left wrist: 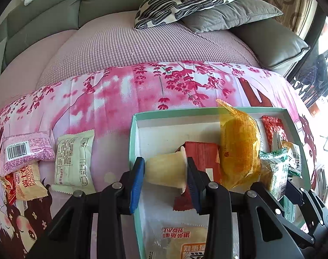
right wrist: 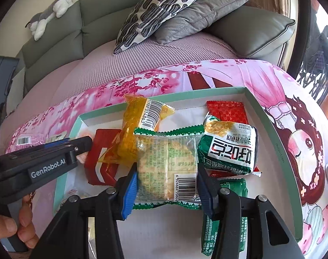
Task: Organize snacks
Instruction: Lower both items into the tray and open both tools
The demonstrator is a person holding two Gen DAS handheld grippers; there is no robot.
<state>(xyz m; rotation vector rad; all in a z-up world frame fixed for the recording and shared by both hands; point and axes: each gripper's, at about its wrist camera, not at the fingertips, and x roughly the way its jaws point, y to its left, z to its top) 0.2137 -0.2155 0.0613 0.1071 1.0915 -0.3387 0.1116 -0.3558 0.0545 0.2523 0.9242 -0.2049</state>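
Observation:
A mint-rimmed box lies on a pink floral cloth and holds several snack packs. My left gripper is shut on a pale cream snack pack over the box's left part, next to a red pack and an orange pack. My right gripper is shut on a clear green-edged cracker pack above the box's middle. A green-and-white pack and a red pack lie to its right. The left gripper's fingers show at the left of the right wrist view.
Outside the box on the cloth lie a pink pack, a white pack and a Swiss-roll pack. Behind are a sofa, a patterned pillow, a grey cushion and a plush toy.

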